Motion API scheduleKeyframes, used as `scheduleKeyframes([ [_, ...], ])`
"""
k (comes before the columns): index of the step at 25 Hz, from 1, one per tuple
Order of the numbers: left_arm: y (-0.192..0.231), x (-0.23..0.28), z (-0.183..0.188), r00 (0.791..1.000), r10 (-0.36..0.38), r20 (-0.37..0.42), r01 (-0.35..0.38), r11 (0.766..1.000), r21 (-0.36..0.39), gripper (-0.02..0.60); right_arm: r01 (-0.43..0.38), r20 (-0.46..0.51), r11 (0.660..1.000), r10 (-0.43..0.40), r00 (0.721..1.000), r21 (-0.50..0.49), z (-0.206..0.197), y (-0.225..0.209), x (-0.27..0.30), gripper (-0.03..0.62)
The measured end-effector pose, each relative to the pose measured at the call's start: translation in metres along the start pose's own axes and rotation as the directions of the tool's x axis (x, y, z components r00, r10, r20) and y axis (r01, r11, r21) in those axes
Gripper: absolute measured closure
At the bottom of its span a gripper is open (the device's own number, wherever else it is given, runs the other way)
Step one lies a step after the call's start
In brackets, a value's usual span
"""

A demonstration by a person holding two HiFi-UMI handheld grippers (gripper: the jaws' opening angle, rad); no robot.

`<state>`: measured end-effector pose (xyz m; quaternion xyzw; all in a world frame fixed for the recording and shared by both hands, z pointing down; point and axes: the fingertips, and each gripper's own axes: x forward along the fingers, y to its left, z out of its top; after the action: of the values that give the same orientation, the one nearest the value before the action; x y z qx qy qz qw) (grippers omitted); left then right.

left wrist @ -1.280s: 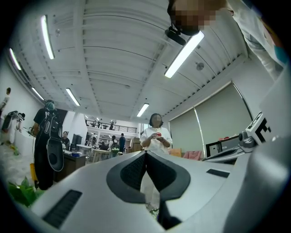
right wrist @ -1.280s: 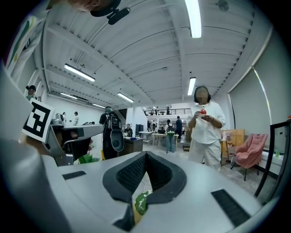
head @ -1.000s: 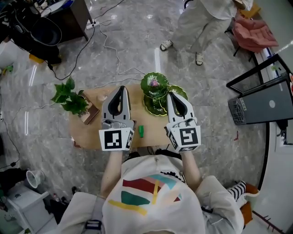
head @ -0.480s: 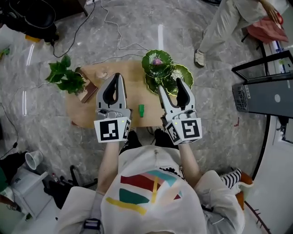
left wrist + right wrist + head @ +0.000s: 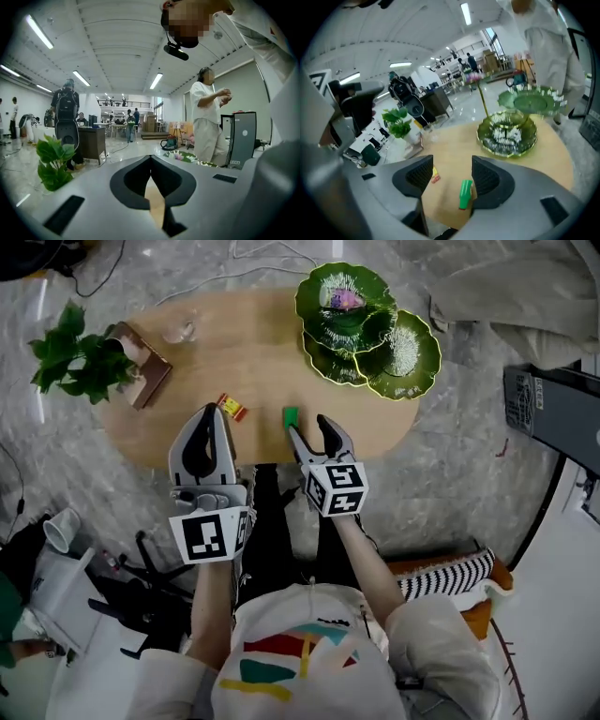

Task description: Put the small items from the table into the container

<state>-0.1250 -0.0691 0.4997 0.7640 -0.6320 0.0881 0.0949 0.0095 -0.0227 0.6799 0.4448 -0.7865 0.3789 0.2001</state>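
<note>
Oval light-wood table (image 5: 253,343). Far left: leafy potted plant (image 5: 70,357), then a small clear glass (image 5: 178,331). Left claw (image 5: 208,413) hangs over the near edge, its jaws together with nothing between them. Just beside it on its right lies a small red-and-yellow piece (image 5: 232,407). Next, a green plastic block (image 5: 291,416), smooth and oblong, lies flat on the wood. Right claw (image 5: 311,427) has its jaws opening wide. The right gripper view shows the block between its ribbed pads, ungripped. Far right: the container (image 5: 366,320), glossy green leaf-shaped tiered dishes.
</note>
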Motion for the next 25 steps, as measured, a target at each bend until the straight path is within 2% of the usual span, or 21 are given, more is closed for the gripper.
scheduleKeyframes([
  [2,0.006,0.004,-0.036,0.999,0.002,-0.036,-0.002,1.0,-0.008,0.574,0.024,-0.076,0.999,-0.021,0.997,0.029,-0.044,-0.012,0.036,0.344],
  [5,0.009,0.002,-0.081,0.996,0.006,-0.085,-0.008,1.0,-0.026,0.574,0.08,-0.165,0.997,-0.076,0.983,0.013,-0.095,-0.024,0.075,0.344],
  [9,0.005,-0.004,-0.111,0.992,-0.011,-0.128,0.007,0.999,-0.032,0.574,0.17,-0.269,0.984,-0.178,0.947,-0.053,-0.137,-0.037,0.101,0.346],
  [10,0.004,-0.004,-0.114,0.991,-0.014,-0.131,0.01,0.999,-0.033,0.574,0.183,-0.292,0.981,-0.196,0.936,-0.07,-0.143,-0.039,0.104,0.411],
  [12,0.006,-0.005,-0.114,0.992,-0.015,-0.128,0.011,0.999,-0.031,0.574,0.185,-0.302,0.979,-0.203,0.931,-0.09,-0.146,-0.037,0.107,0.434],
  [15,0.01,-0.004,-0.103,0.994,-0.015,-0.104,0.012,1.0,-0.027,0.574,0.17,-0.259,0.98,-0.191,0.947,-0.104,-0.128,-0.03,0.101,0.436],
  [18,0.013,-0.001,-0.074,0.998,-0.016,-0.054,0.016,1.0,-0.013,0.574,0.162,-0.18,0.979,-0.183,0.966,-0.123,-0.09,-0.021,0.084,0.436],
  [22,0.009,-0.013,-0.001,0.999,-0.011,0.03,0.011,1.0,0.012,0.574,0.149,-0.07,0.979,-0.159,0.985,-0.136,-0.024,0.005,0.024,0.436],
  [25,0.001,-0.026,0.057,0.995,-0.019,0.1,0.016,1.0,0.023,0.574,0.156,0.027,0.976,-0.153,0.988,-0.154,0.032,0.024,-0.03,0.436],
])
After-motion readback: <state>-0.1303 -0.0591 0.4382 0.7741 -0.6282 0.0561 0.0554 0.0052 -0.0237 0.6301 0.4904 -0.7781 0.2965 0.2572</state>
